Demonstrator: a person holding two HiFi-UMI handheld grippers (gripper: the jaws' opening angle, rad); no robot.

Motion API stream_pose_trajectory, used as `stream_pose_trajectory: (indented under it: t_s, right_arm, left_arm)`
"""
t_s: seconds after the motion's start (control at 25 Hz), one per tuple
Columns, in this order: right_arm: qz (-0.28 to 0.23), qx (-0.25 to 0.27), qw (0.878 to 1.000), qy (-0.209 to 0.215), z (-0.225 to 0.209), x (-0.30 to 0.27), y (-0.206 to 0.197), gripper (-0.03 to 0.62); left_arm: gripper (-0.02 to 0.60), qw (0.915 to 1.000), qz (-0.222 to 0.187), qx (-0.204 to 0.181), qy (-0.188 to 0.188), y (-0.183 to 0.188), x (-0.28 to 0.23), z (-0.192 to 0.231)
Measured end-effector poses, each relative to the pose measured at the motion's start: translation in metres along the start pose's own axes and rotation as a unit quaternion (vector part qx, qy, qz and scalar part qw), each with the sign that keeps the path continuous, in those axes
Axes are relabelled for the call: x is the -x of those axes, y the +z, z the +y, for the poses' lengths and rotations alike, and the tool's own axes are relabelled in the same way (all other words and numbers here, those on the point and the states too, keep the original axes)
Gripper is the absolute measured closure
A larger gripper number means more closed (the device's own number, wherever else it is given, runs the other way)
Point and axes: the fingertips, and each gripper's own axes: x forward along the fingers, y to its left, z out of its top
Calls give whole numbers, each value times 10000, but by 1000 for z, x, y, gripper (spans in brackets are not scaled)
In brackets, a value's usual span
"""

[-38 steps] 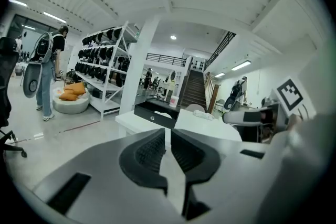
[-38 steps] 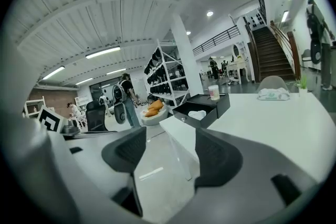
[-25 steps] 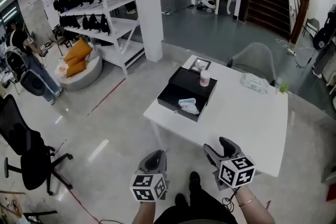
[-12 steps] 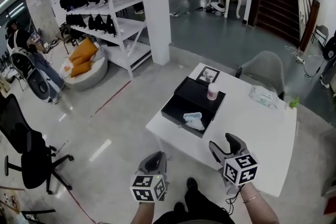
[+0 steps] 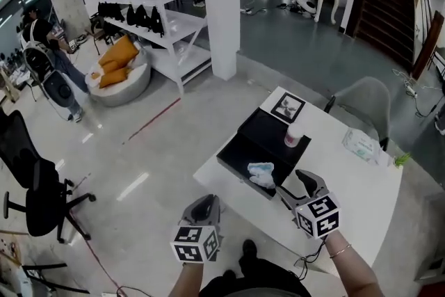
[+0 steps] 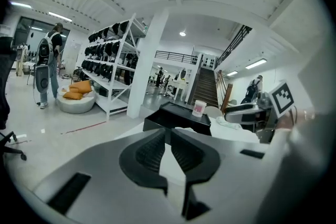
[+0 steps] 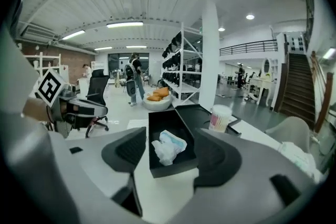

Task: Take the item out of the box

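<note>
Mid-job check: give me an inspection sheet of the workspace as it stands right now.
Surface: white table.
Job's things: open black box; crumpled white-and-blue item inside.
Clutter: cup on the lid; framed picture; wipes pack.
Grippers: left hand-held gripper shut, empty; right hand-held gripper open, empty, facing the box.
Cables: thin dark lead by the right wrist.
Surroundings: grey chair, shelving, office chair, a person.
</note>
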Motion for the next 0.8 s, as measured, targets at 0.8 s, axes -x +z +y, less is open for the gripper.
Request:
stream_pose_trajectory:
  t_s: [0.8]
  right_arm:
    - [1626,2695,9373,1495,16,-74,-39,309]
  left_arm:
    - [549,9969,-50,403,671,-5,-5,32]
